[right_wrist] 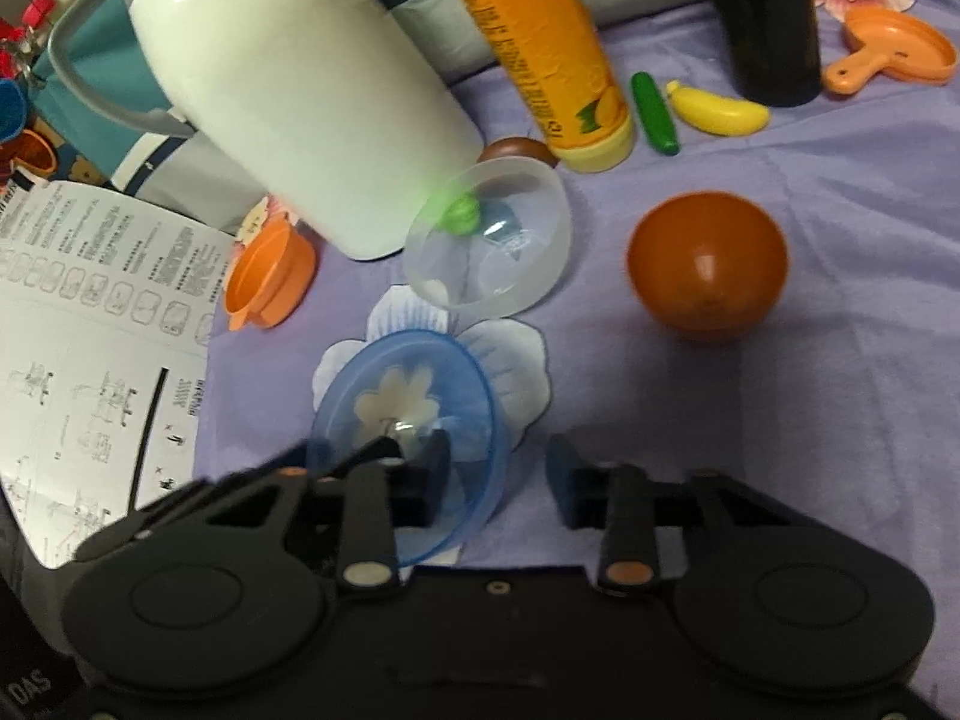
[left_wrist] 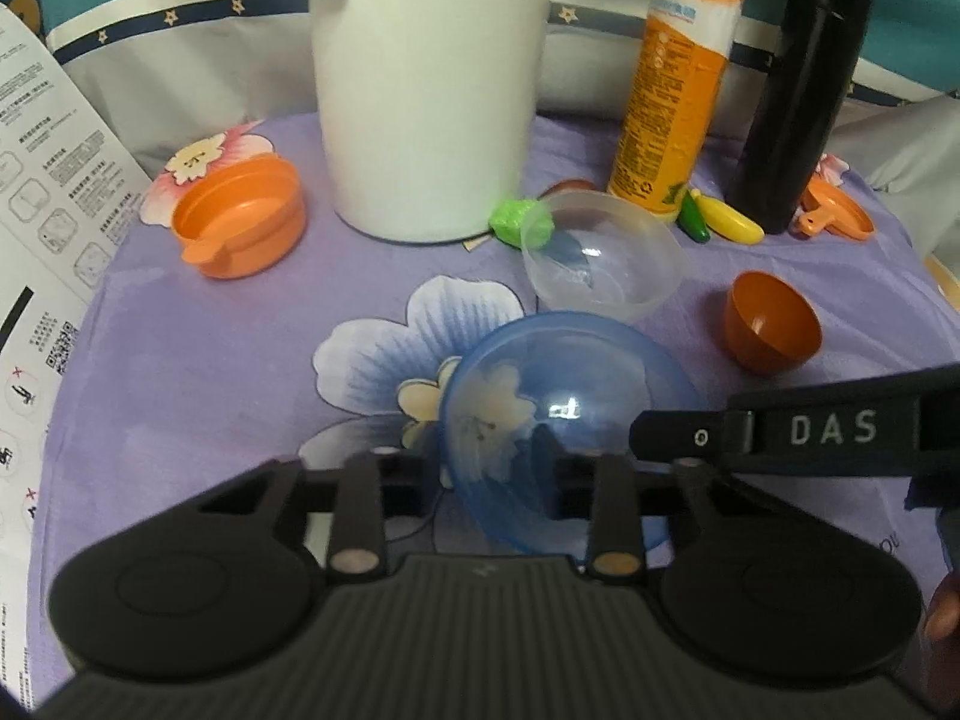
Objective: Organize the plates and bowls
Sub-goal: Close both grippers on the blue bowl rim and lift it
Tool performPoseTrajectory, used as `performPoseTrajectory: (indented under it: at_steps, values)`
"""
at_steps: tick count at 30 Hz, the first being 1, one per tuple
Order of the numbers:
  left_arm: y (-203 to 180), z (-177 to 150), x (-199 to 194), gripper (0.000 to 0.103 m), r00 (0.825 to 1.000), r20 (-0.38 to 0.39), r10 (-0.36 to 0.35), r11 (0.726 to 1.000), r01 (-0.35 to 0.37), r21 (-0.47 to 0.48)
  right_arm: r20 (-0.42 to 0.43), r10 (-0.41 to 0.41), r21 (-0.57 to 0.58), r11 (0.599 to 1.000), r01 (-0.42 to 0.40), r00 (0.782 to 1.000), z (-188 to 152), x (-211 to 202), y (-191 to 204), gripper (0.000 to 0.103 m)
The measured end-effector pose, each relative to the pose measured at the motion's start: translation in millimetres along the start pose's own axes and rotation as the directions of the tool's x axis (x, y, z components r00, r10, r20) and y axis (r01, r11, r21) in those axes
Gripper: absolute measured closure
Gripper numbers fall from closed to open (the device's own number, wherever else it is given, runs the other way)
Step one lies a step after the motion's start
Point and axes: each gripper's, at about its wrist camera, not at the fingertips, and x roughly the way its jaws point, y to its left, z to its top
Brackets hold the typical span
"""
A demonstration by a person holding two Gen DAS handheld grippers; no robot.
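A translucent blue bowl [left_wrist: 570, 420] [right_wrist: 408, 414] sits tilted on the purple flowered cloth [left_wrist: 210, 360]. My left gripper [left_wrist: 486, 468] is shut on its left wall, one pad outside and the other seen through the plastic inside. My right gripper [right_wrist: 498, 468] is shut on the opposite wall, and one of its fingers [left_wrist: 780, 429] reaches in from the right. Behind the blue bowl lies a clear bowl [left_wrist: 606, 258] [right_wrist: 492, 246] tipped on its side. A dark orange bowl [left_wrist: 771, 324] [right_wrist: 708, 264] stands to the right.
An orange dish with a tab [left_wrist: 240, 216] sits at the left and an orange handled plate [right_wrist: 894, 51] at the far right. A white jug [left_wrist: 426, 90], an orange bottle [left_wrist: 678, 78], a black flask [left_wrist: 798, 96] and toy fruit [left_wrist: 732, 222] line the back. A printed sheet [left_wrist: 48, 180] overlaps the left edge.
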Motion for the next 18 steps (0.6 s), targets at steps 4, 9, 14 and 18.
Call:
performPoseTrajectory:
  at_steps: [4,9,14,18]
  values:
    - [-1.3,-0.9,-0.8,0.077,1.000,-0.006,0.002,1.000,-0.002,-0.006,0.016,-0.009,-0.021,1.000,0.009,1.000,-2.9,-0.8,3.7,0.082]
    - [-7.4,-2.1,-5.3,0.077,1.000,-0.005,-0.001,1.000,0.001,-0.005,0.017,-0.012,-0.006,1.000,0.012,1.000,-4.8,-7.5,-1.0,0.082]
    - [-16.4,-4.0,-13.6,0.076,1.000,-0.007,-0.001,1.000,0.002,0.003,0.022,-0.017,0.001,1.000,0.017,1.000,-9.0,-19.1,-5.1,0.082]
    - [-24.7,-6.8,-24.5,0.076,1.000,-0.004,-0.006,1.000,0.006,0.012,0.031,-0.016,0.007,1.000,0.016,0.999,-14.6,-32.6,-9.9,0.082]
